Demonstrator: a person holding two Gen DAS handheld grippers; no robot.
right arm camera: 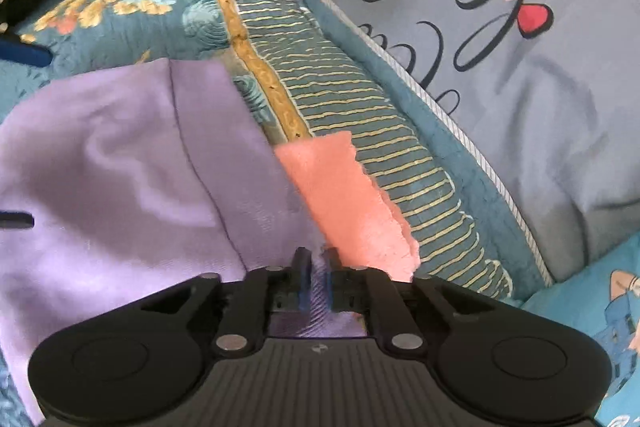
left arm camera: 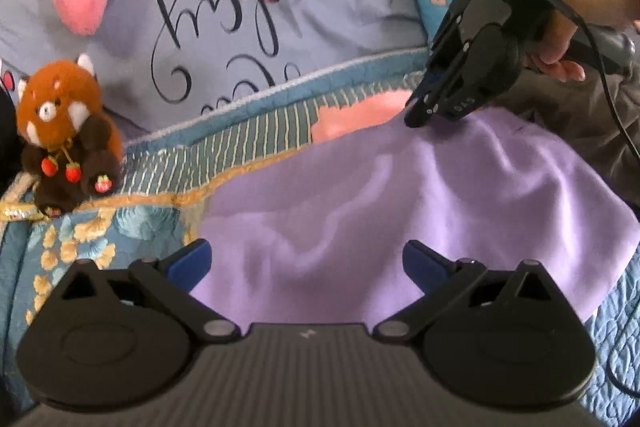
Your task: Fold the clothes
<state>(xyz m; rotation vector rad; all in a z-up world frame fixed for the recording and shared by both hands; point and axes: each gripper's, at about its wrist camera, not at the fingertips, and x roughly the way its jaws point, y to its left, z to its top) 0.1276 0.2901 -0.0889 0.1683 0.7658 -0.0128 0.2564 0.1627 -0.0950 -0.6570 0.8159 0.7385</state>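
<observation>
Folding is barely begun — the purple garment point(left arm camera: 400, 195) lies rumpled on the bed point(left arm camera: 100, 251), its far edge pinched by the right hand-held gripper point(right arm camera: 316, 277), while the left hand-held gripper point(left arm camera: 308, 259) gapes empty above it.

Even soft daylight | slight motion blur — fisheye-bent edges | dark corners

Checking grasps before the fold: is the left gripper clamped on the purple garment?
No. The left gripper has its fingers spread wide apart above the purple garment, with nothing pinched between them.

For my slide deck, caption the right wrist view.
Right gripper shut on purple cloth beside a pink cloth on the quilt.
</observation>
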